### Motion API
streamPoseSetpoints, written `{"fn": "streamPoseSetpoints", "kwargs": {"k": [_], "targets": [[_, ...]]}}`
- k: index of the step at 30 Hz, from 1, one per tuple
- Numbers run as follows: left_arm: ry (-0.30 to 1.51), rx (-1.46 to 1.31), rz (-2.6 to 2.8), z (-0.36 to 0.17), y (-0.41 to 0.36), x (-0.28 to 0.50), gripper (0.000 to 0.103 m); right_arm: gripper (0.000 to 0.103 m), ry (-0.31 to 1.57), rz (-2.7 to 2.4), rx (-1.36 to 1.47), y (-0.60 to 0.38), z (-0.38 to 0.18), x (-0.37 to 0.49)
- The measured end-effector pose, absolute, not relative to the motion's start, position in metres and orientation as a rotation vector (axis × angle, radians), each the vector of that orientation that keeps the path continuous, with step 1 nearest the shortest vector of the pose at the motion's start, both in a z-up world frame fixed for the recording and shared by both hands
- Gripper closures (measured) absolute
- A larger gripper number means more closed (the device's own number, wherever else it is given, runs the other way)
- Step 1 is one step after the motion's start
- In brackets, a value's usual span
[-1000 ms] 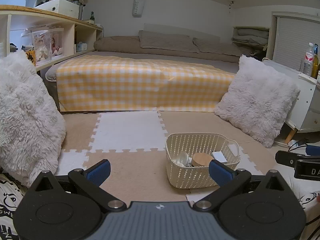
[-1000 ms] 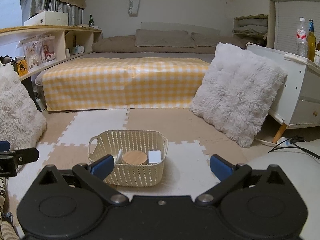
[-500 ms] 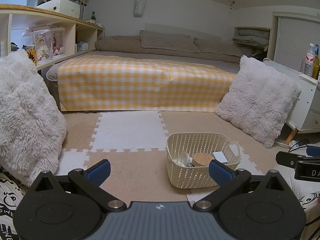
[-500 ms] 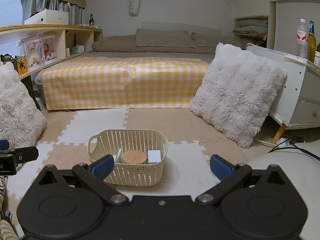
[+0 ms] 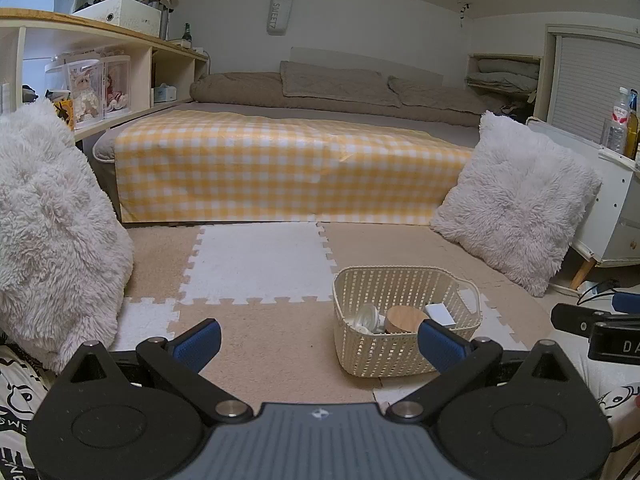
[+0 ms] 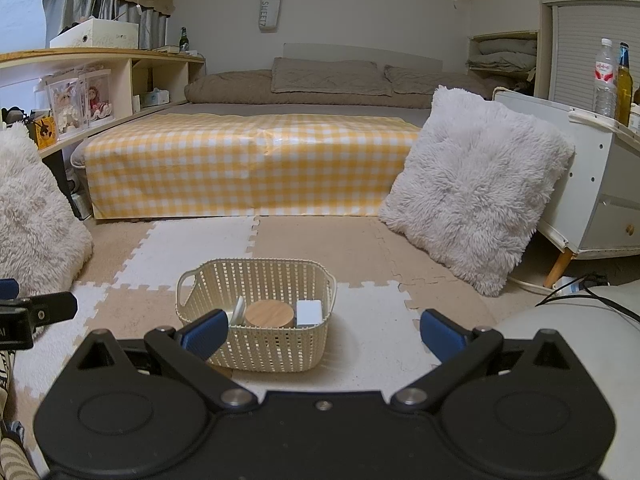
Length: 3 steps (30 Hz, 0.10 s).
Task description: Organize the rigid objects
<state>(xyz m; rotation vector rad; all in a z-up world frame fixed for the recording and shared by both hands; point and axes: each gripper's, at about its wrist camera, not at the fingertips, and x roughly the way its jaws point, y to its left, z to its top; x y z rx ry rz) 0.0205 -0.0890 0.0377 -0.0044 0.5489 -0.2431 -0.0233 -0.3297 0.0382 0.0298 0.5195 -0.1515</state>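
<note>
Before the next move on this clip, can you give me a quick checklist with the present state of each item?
1. Left gripper open with nothing between its fingers: ok.
2. Right gripper open with nothing between its fingers: ok.
3. Basket upright on the floor mat: ok.
4. Basket contents visible: a jar with a wooden lid, a white box and a whitish round item lie inside: ok.
5. Loose items left outside the basket to sort: none visible on the mat, but the gripper bodies hide the near floor: cannot tell.
6. Either gripper touching the basket: both appear short of it: ok.
</note>
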Motion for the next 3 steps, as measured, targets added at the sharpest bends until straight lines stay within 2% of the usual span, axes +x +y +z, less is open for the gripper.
{"fn": "streamPoseSetpoints", "kwargs": {"k": [3], "targets": [[0.549, -0.002, -0.239, 0.0375, -0.0886, 0.0205, 0.000, 0.000, 0.520, -0.152, 0.029, -0.3295, 0.0382, -0.0232]]}}
